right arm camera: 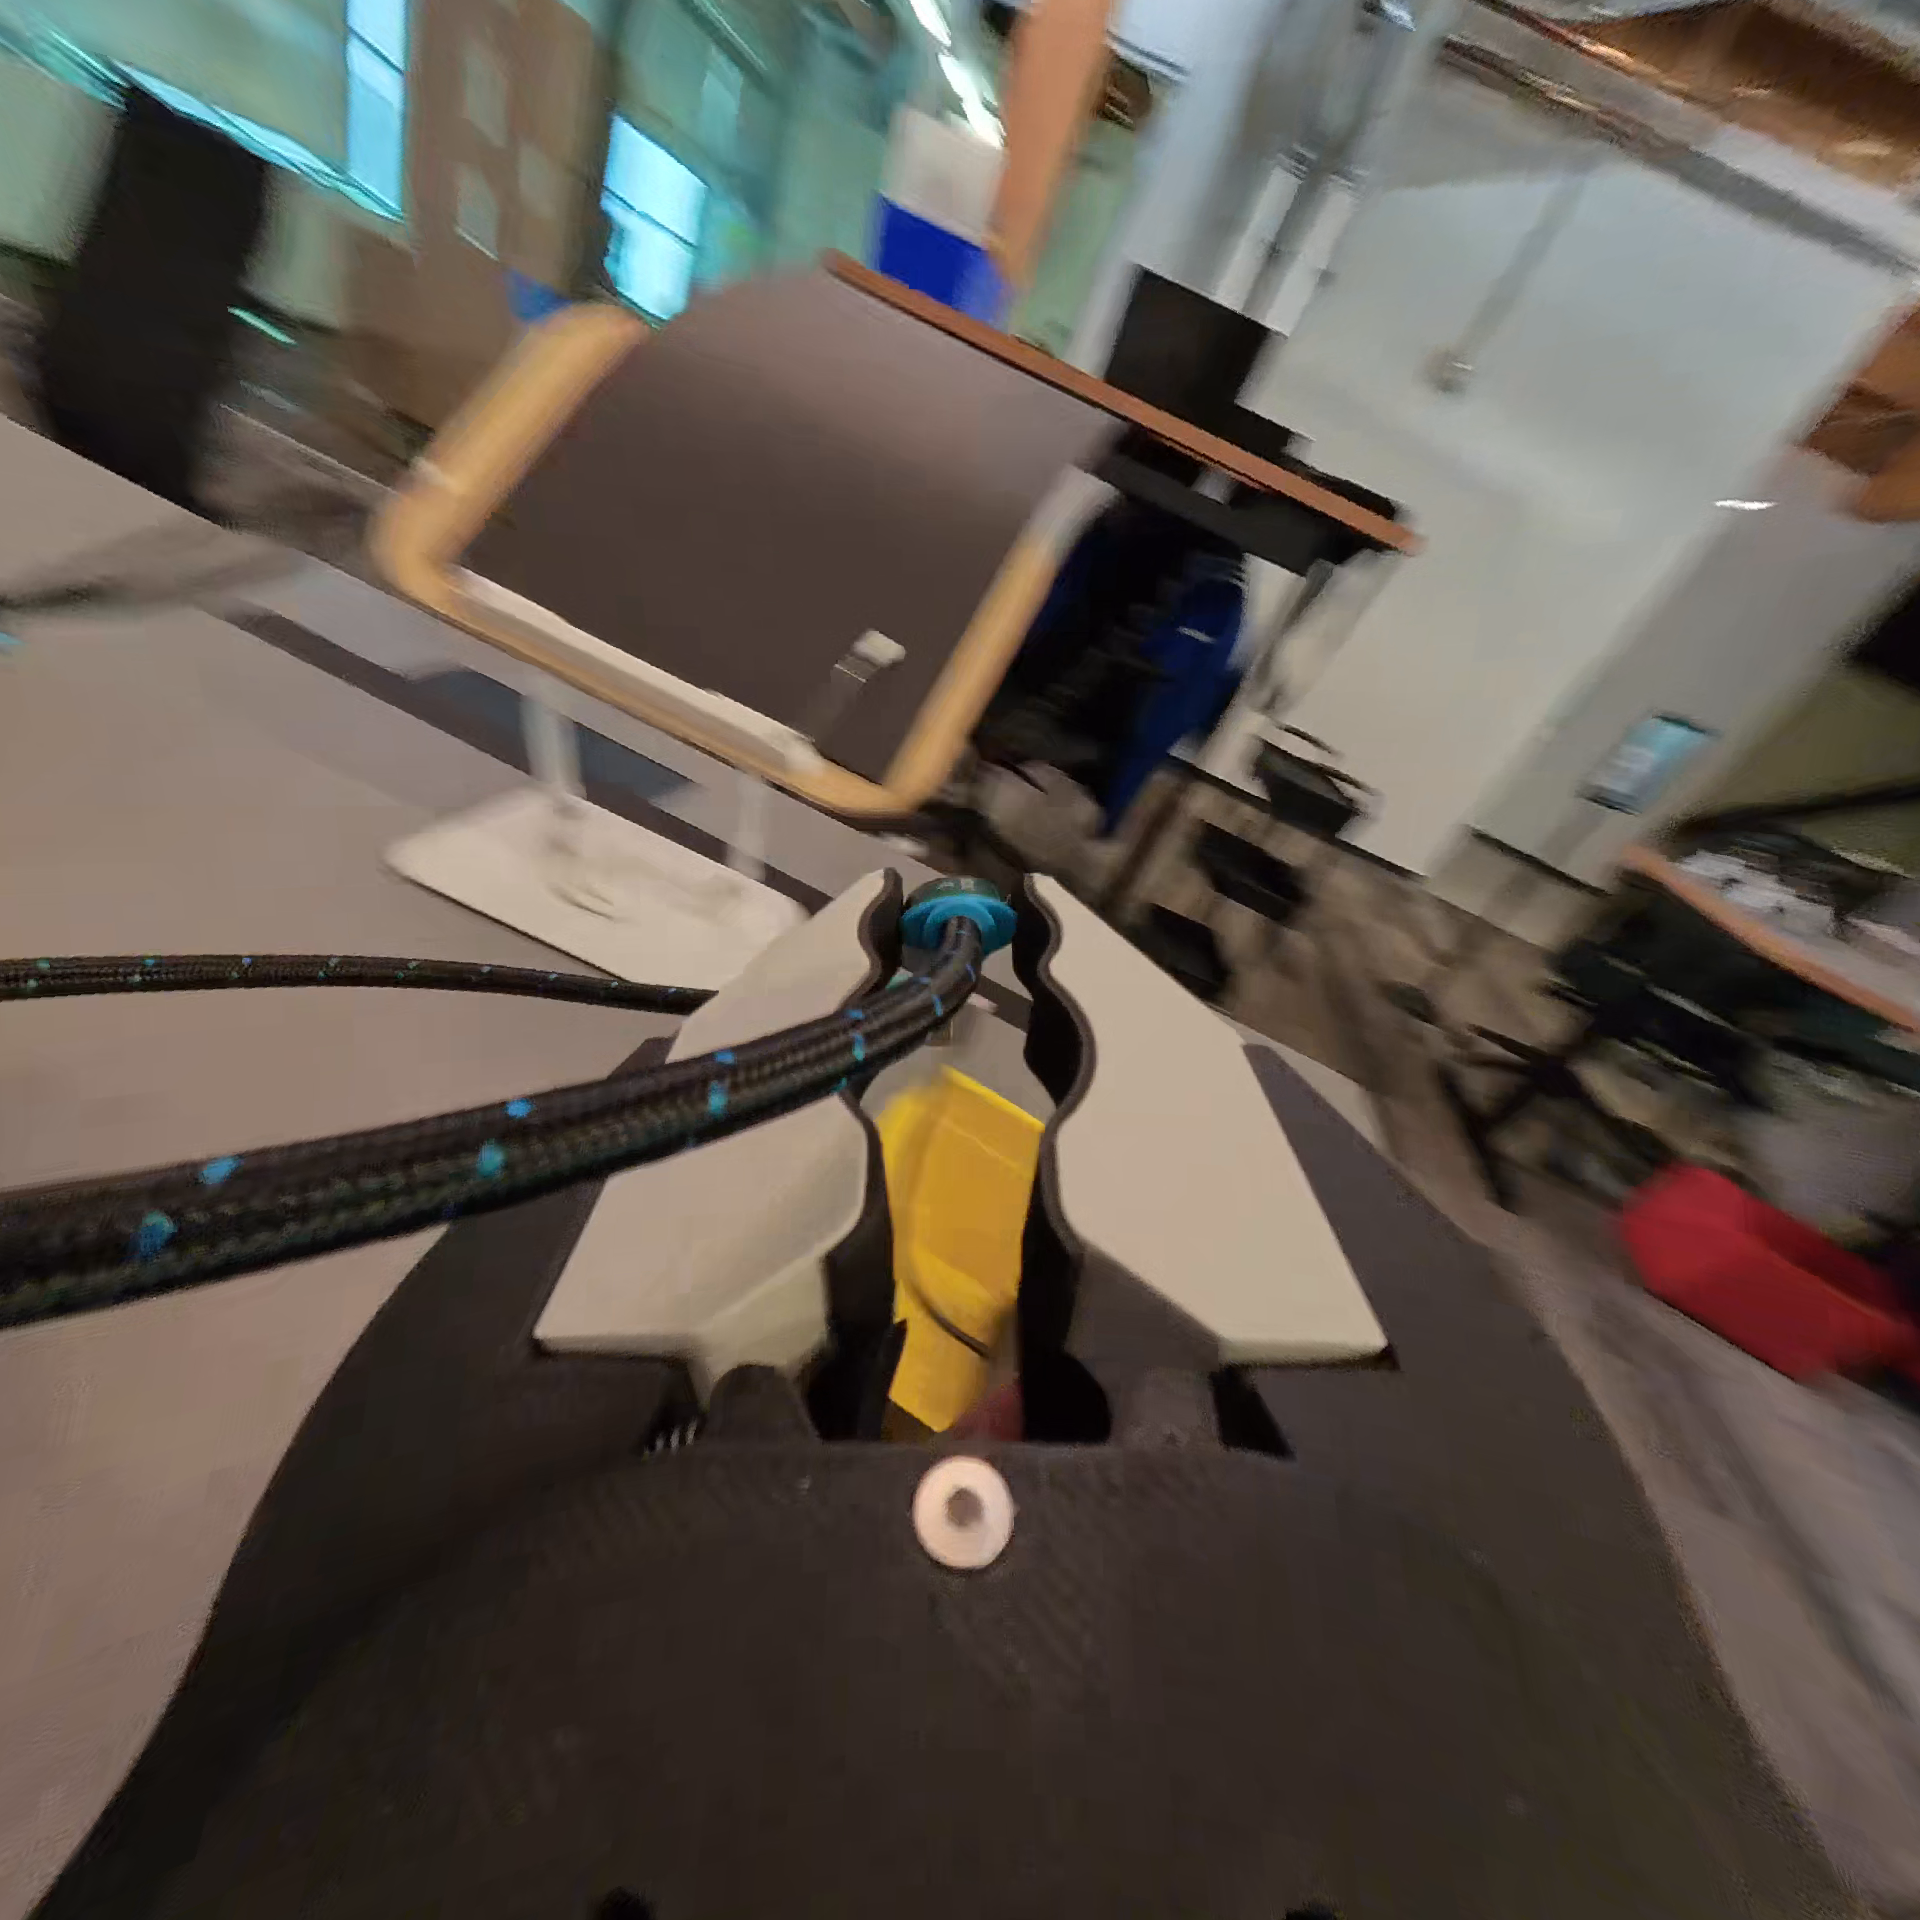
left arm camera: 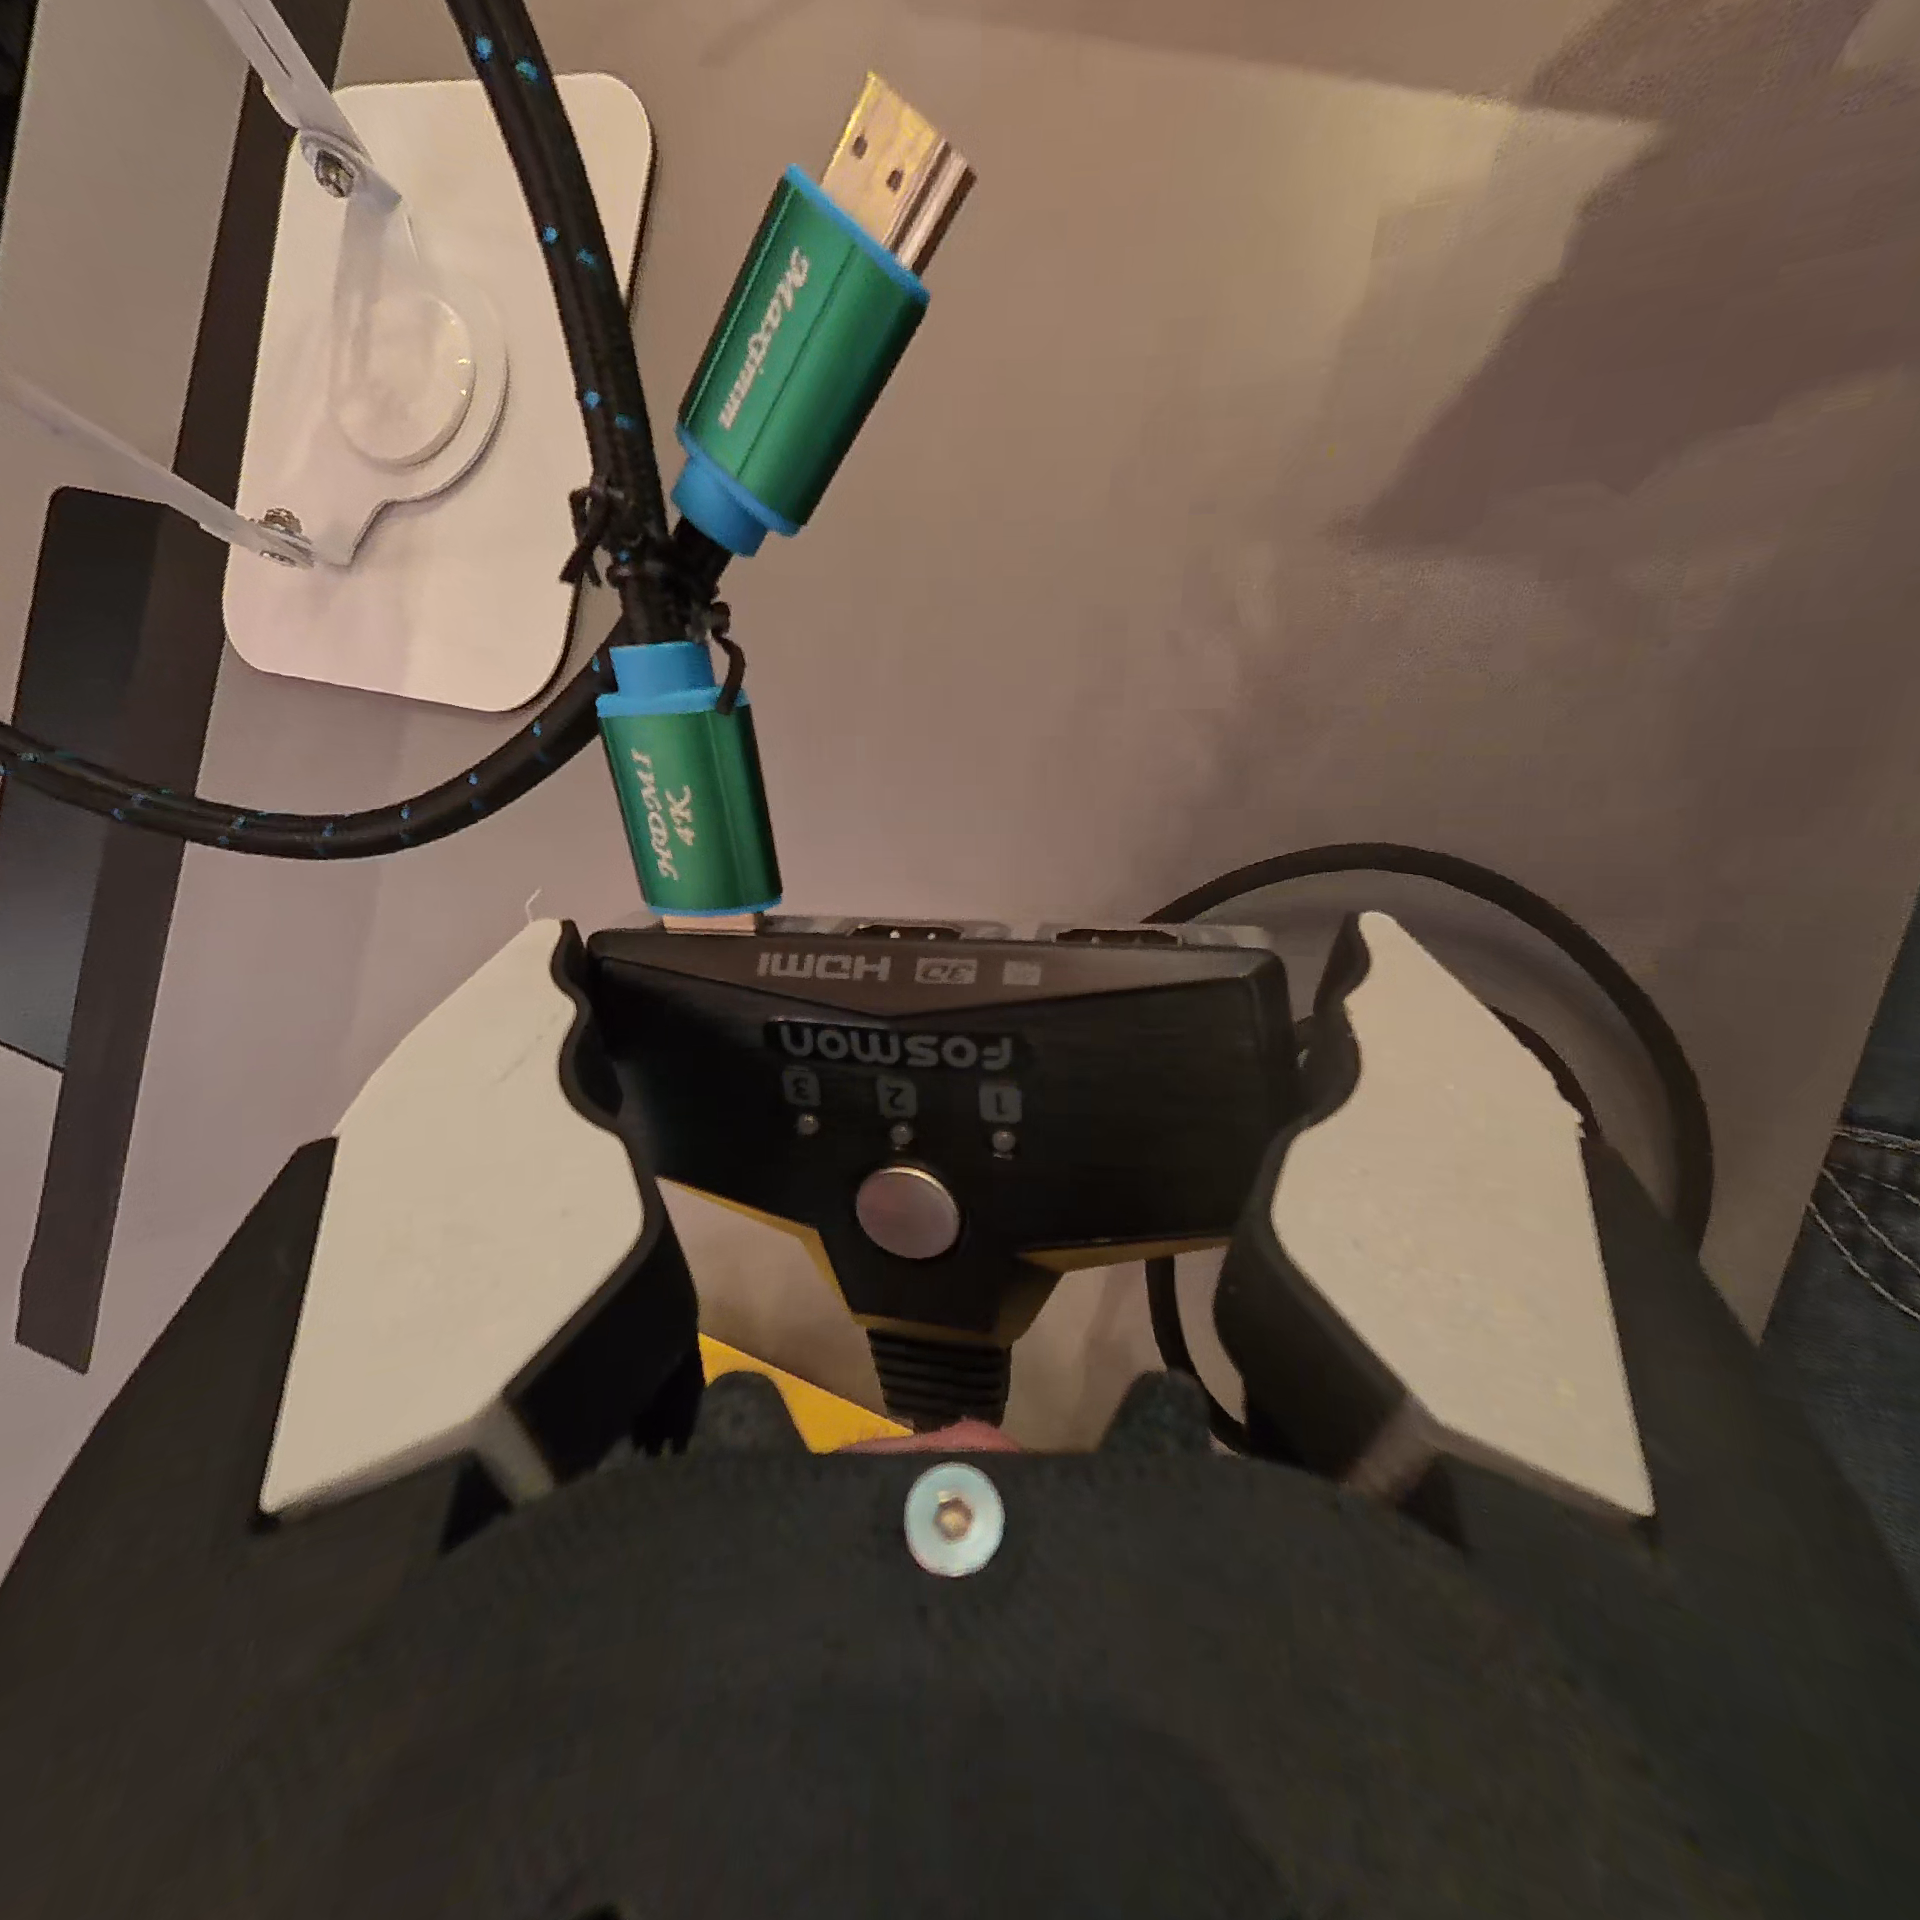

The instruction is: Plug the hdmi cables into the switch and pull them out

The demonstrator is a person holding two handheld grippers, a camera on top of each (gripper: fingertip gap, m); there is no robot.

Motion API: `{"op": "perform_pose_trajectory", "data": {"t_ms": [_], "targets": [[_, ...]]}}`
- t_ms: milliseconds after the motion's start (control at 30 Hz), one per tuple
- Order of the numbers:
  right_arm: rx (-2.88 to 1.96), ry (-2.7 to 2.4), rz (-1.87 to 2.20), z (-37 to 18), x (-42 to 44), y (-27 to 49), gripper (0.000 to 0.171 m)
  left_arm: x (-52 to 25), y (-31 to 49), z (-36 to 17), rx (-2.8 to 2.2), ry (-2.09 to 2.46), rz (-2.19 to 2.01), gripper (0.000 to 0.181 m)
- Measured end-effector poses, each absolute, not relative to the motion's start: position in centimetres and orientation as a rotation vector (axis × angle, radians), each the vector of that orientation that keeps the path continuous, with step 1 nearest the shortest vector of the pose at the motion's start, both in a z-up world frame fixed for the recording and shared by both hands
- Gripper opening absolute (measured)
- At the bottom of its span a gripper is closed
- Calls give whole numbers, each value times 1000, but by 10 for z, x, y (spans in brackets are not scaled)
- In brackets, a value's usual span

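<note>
My left gripper (left arm camera: 951, 987) is shut on a black HDMI switch (left arm camera: 935, 1091) with three numbered lights and a round button. One green HDMI plug with blue collars (left arm camera: 691, 805) sits in the switch's left port. A second green plug (left arm camera: 805, 348) lies loose on the grey table beyond it, gold tip bare. The middle and right ports are empty. My right gripper (right arm camera: 956, 920) is shut on a green plug with a blue collar (right arm camera: 951, 914), seen from behind. Its black braided cable (right arm camera: 520, 1132) trails out to the left.
A white stand base (left arm camera: 405, 416) with clear legs stands at the left on the grey table (left arm camera: 1143, 571). The switch's own black cable (left arm camera: 1558, 935) loops at the right. In the blurred right wrist view, a tan-framed panel (right arm camera: 727, 520) and a red object (right arm camera: 1756, 1278) show beyond.
</note>
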State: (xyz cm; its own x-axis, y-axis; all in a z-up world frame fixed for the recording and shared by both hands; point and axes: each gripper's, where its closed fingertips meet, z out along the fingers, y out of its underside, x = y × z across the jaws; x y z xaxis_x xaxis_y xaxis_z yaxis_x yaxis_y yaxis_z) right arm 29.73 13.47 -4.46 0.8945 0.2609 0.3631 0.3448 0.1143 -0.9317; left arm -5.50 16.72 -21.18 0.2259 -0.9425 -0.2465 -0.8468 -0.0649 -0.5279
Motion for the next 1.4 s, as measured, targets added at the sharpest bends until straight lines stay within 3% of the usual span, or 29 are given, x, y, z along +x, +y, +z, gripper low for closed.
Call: {"op": "perform_pose_trajectory", "data": {"t_ms": [233, 600, 767, 967, 1200, 1400], "targets": [[-1672, -312, -472, -96, 424, 133, 19, -53, 163, -218, -1934, 1674, -187, 127], [-2095, -524, -788, -213, 455, 126, 20, -55, 160, -222, -1944, 1697, -173, 128], [-2335, -687, -825, -249, 465, 103, 39, -55, 158, -225, -1942, 1707, -169, 128], [-2392, -859, -819, -255, 461, 86, 43, -57, 155, -227, -1943, 1711, -168, 128], [-2553, -996, -740, -273, 457, 59, 67, -57, 154, -231, -1950, 1729, -154, 128], [-2620, -1151, -683, -272, 455, 41, 65, -57, 153, -232, -1953, 1735, -153, 128]]}}
